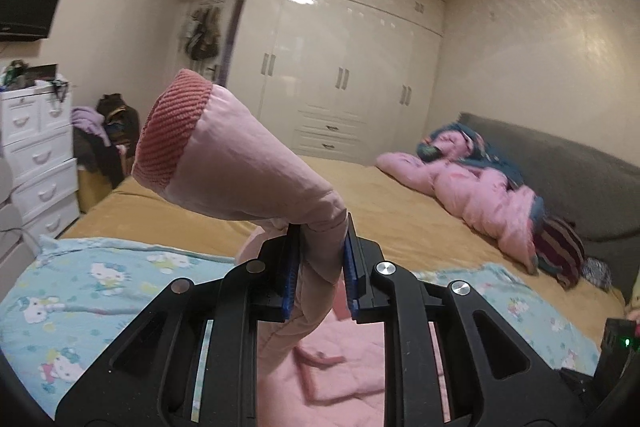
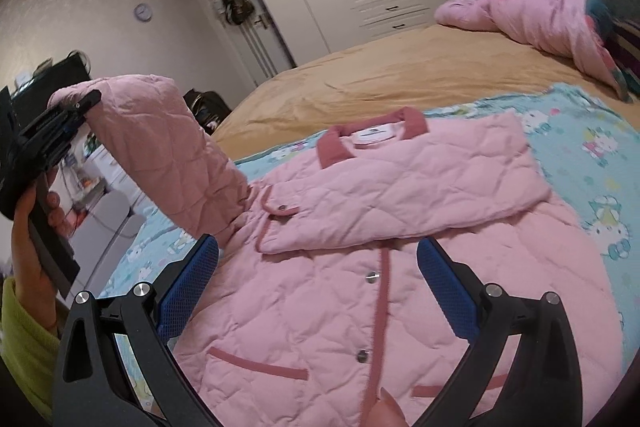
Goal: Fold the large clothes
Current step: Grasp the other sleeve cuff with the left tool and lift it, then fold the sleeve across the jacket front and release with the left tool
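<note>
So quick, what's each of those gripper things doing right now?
Left gripper: closed on the pink jacket's sleeve, lifted off the bed.
Right gripper: open, empty, above the pink quilted jacket.

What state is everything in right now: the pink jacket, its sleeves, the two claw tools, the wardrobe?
Left gripper: shut on the sleeve.
Sleeve: lifted off the bed, cuff in the air.
Other sleeve: folded across the chest.
Pink jacket: lying flat, buttoned.
Right gripper: open, holding nothing, above the jacket.
Wardrobe: doors closed.
</note>
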`<state>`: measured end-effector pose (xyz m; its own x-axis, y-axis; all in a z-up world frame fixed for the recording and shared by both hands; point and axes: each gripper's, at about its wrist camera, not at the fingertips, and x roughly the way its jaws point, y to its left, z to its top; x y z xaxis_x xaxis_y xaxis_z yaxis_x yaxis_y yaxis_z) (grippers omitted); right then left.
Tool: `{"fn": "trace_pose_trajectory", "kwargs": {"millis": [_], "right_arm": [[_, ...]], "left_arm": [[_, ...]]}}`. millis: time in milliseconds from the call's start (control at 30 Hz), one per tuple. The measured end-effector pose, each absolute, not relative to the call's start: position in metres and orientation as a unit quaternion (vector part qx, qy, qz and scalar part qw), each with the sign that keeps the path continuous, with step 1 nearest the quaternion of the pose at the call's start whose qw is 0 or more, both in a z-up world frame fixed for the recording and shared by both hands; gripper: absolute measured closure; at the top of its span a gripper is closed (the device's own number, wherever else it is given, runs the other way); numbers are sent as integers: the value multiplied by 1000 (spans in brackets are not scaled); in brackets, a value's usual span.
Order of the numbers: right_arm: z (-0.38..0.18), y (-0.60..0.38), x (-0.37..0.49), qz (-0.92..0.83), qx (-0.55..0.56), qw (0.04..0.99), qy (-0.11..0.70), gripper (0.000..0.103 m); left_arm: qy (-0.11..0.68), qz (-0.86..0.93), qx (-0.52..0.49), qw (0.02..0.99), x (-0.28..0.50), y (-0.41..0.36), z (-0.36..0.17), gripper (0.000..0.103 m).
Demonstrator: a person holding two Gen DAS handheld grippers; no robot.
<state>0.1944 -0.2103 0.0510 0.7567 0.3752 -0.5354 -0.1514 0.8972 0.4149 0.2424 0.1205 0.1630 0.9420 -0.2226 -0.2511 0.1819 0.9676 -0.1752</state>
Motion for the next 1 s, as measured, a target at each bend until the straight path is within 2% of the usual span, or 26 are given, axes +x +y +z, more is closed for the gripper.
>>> {"fn": "trace_pose_trajectory", "kwargs": {"millis": [200, 500, 1000], "right_arm": [[37, -255, 192, 106, 211, 917, 322, 4], [22, -293, 188, 31, 173, 932, 317, 4], [-20, -363, 198, -9, 260, 905, 336, 4]], "left_arm": [[161, -132, -44, 977, 252, 71, 142, 92], [209, -174, -8, 962, 261, 2, 91, 92], [290, -217, 70, 929, 274, -78, 3, 91]]}}
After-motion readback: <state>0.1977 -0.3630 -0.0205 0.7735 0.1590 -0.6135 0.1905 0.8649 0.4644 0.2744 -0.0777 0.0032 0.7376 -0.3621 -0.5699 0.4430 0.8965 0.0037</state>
